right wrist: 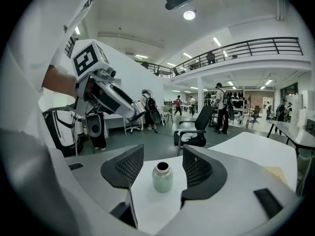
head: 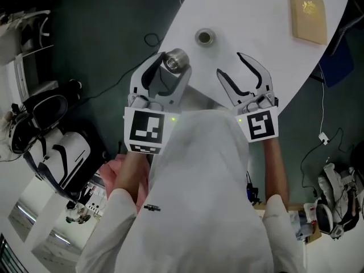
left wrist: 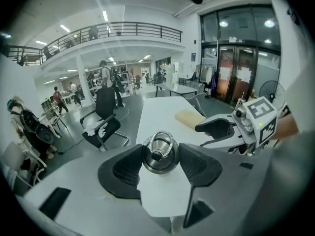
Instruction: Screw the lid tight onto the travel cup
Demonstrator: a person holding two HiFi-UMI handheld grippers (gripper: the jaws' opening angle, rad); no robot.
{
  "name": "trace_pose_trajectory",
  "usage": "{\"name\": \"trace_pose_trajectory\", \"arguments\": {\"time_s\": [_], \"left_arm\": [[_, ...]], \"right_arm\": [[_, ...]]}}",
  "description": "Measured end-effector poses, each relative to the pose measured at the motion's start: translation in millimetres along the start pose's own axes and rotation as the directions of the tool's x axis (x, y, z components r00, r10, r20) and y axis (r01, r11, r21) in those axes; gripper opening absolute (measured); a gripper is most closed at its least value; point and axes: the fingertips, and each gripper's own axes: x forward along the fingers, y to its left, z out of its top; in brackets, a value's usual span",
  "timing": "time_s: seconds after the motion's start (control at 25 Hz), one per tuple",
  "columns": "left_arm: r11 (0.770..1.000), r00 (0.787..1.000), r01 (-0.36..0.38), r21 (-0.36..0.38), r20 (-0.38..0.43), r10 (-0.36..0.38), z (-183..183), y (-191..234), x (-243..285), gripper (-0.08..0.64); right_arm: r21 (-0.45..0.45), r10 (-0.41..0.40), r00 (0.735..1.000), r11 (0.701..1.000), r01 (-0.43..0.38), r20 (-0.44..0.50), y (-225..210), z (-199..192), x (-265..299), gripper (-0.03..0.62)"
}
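The pale green travel cup (head: 205,37) stands upright and uncapped on the white table (head: 256,16). In the right gripper view the cup (right wrist: 162,177) shows its dark open mouth just beyond the jaws. My right gripper (head: 229,63) is open and empty, a little short of the cup, and the right gripper (right wrist: 163,163) touches nothing. My left gripper (head: 175,62) is shut on the steel lid (head: 177,58), held in the air to the near left of the cup. The lid (left wrist: 159,154) has a ring handle on top, and both pads press its sides.
A tan flat box (head: 308,15) lies at the table's far right. The table's curved edge runs just left of the cup, with dark floor and a cable (head: 151,39) beyond. Bags (head: 40,124) sit on the floor at left. An office chair (right wrist: 197,127) stands past the table.
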Motion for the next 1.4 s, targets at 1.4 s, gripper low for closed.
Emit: {"name": "trace_pose_trajectory", "arguments": {"time_s": [1.4], "left_arm": [[0.998, 0.971, 0.041, 0.042, -0.237, -0.030, -71, -3, 168, 0.235]], "right_arm": [[-0.169, 0.366, 0.929, 0.914, -0.368, -0.045, -15, -139, 161, 0.320]]}}
